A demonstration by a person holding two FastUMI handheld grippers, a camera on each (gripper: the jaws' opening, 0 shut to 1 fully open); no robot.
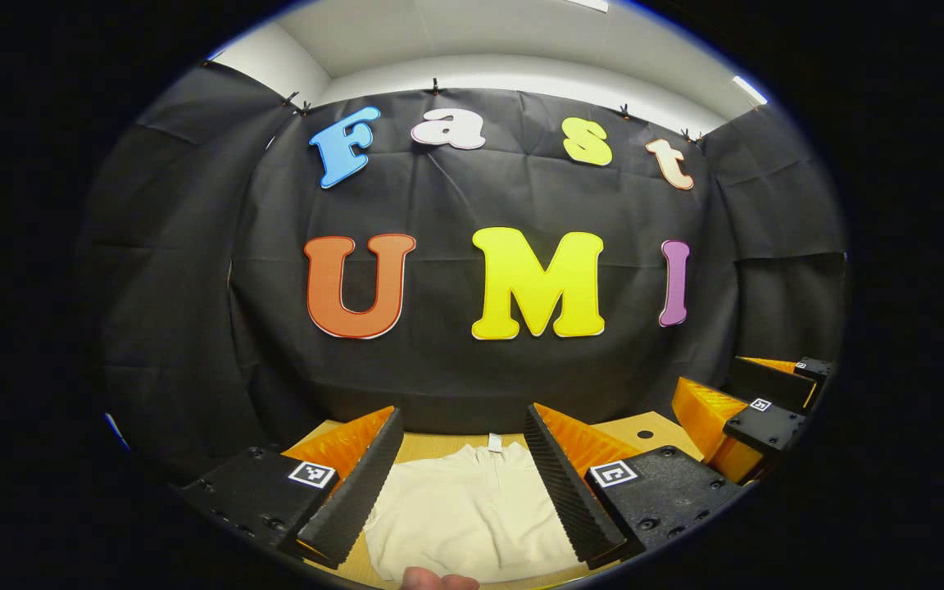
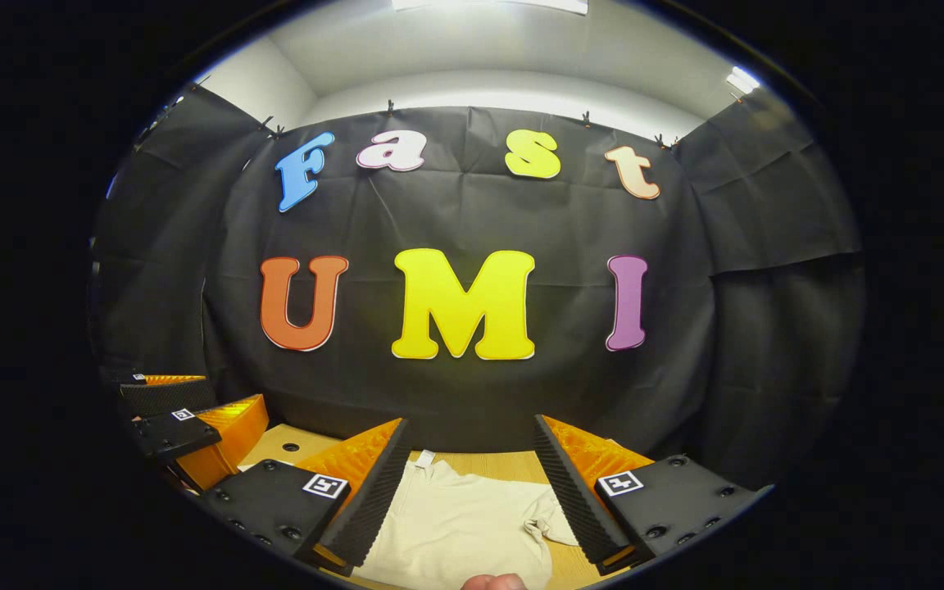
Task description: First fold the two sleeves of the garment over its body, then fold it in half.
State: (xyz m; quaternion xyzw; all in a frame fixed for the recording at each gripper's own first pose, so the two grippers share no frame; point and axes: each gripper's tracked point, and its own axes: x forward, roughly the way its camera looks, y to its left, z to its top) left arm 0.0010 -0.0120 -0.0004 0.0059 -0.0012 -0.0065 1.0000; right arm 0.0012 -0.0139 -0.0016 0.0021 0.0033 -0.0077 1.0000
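A cream garment (image 1: 468, 512) lies flat on the wooden table (image 1: 427, 447), its collar tag toward the booth wall. My left gripper (image 1: 462, 426) hovers above it, open, with nothing between its fingers. In the right gripper view the same garment (image 2: 456, 524) shows a bunched sleeve (image 2: 544, 518) at its right side. My right gripper (image 2: 470, 434) is open above it and holds nothing. The right gripper (image 1: 755, 410) appears at the right edge of the left gripper view, and the left gripper (image 2: 185, 430) at the left of the right gripper view.
The black cloth wall (image 1: 472, 360) rises just behind the table's far edge. The tabletop has a small round hole (image 1: 645, 434) to the right of the garment. A fingertip (image 1: 439, 580) pokes in at the bottom of each view.
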